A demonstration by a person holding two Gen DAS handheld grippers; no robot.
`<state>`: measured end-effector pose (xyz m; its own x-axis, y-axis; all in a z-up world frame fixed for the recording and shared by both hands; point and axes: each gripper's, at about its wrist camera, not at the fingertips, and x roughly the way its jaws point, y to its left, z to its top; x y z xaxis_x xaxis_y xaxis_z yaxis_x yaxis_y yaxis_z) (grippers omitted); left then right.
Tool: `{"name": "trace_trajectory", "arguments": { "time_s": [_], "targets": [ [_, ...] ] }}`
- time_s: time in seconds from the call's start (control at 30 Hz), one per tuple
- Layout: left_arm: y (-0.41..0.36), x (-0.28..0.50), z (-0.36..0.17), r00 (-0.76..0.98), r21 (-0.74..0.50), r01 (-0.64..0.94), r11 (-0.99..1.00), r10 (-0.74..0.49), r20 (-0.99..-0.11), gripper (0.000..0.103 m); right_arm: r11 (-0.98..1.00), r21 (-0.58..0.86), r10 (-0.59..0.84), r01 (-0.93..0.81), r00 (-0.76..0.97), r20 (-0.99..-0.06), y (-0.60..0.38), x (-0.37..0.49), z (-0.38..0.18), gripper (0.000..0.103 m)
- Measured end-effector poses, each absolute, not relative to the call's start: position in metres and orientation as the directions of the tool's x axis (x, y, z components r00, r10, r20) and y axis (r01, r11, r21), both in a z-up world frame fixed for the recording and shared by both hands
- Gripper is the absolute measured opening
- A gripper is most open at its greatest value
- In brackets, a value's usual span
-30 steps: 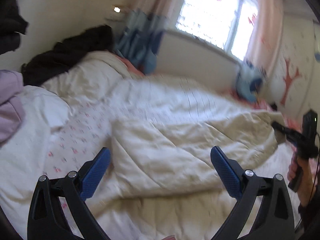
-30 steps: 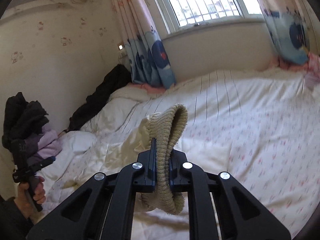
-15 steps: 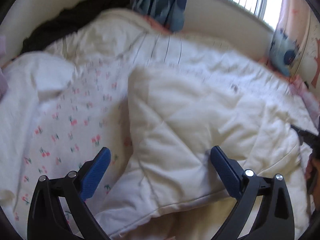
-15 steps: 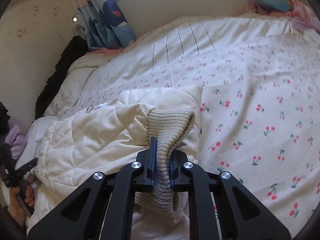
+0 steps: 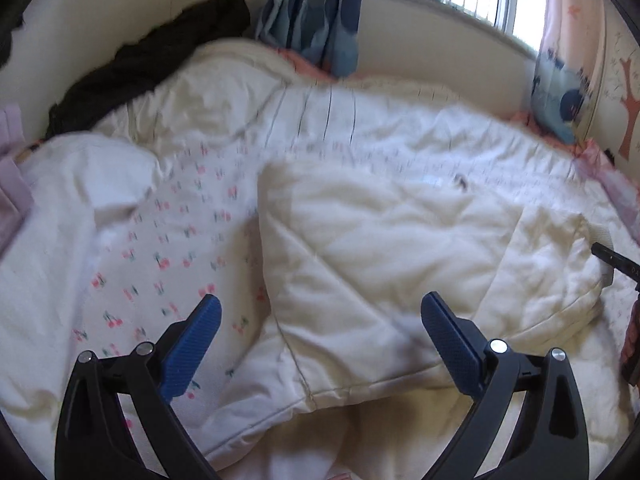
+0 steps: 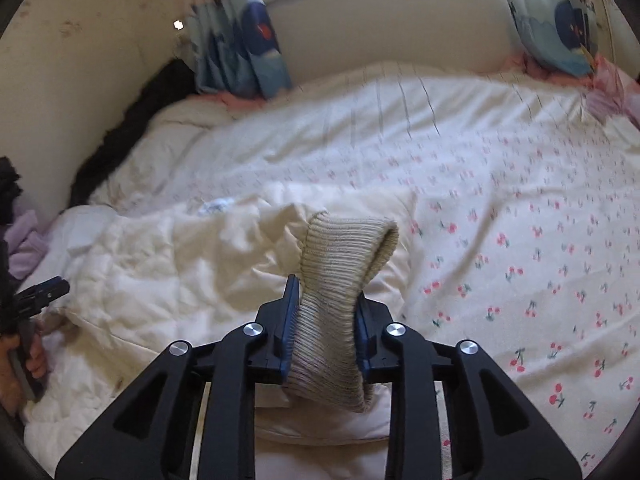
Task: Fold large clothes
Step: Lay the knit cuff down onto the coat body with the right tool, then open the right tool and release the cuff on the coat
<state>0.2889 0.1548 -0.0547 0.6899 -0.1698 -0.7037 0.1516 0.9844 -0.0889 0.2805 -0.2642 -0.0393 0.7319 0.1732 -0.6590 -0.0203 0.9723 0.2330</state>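
- Left wrist view. My left gripper fills the lower frame with its blue pads spread wide and nothing between them. Under and beyond them lies the cream quilted jacket, spread over the cherry-print bedcover from centre to right.
- Left wrist view, hard to read. The upper half of the bed is smeared by blur. At the right edge only a black tip of my right gripper shows; its jaws are cut off there. A dark garment lies along the wall at upper left, and a lilac cloth is clipped by the left edge.
- Right wrist view. My right gripper sits at lower centre, its jaws easing apart with the ribbed knit cuff of the jacket still between them; the pads appear to touch the knit on both sides. The cuff's lower end hangs behind the gripper body.
- Right wrist view only. The cuff and its gathered seam, unseen from the left, show here. At the lower left edge my left hand holds the left gripper, mostly cut off, beside the jacket's near edge.
- Both views. The curtain hangs at the top, under a bright window.
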Motion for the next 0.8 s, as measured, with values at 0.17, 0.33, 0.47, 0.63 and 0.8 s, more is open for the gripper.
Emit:
{"name": "trace_trajectory", "arguments": {
  "time_s": [0.17,0.33,0.47,0.63,0.8],
  "targets": [
    [0.158,0.292,-0.072,0.659,-0.128,0.149,0.980,-0.195,-0.726,0.096,0.962,0.272,0.176,0.023,0.708,-0.684,-0.281,0.281,-0.060,0.035],
    [0.161,0.290,-0.075,0.663,-0.135,0.139,0.981,-0.193,-0.723,0.096,0.976,0.216,0.139,0.017,0.718,-0.683,-0.278,0.270,-0.050,0.038],
    [0.159,0.286,-0.071,0.671,-0.118,0.135,0.984,-0.178,-0.719,0.096,0.991,0.135,0.091,-0.003,0.755,-0.650,-0.268,0.250,-0.029,0.039],
    [0.159,0.282,-0.071,0.673,-0.114,0.132,0.985,-0.174,-0.719,0.096,0.996,0.045,0.085,-0.072,0.805,-0.587,-0.241,0.227,-0.001,0.046],
    [0.160,0.282,-0.073,0.672,-0.126,0.130,0.983,-0.181,-0.719,0.096,0.988,-0.033,0.106,-0.154,0.804,-0.585,-0.207,0.222,0.005,0.048]
  ]
}}
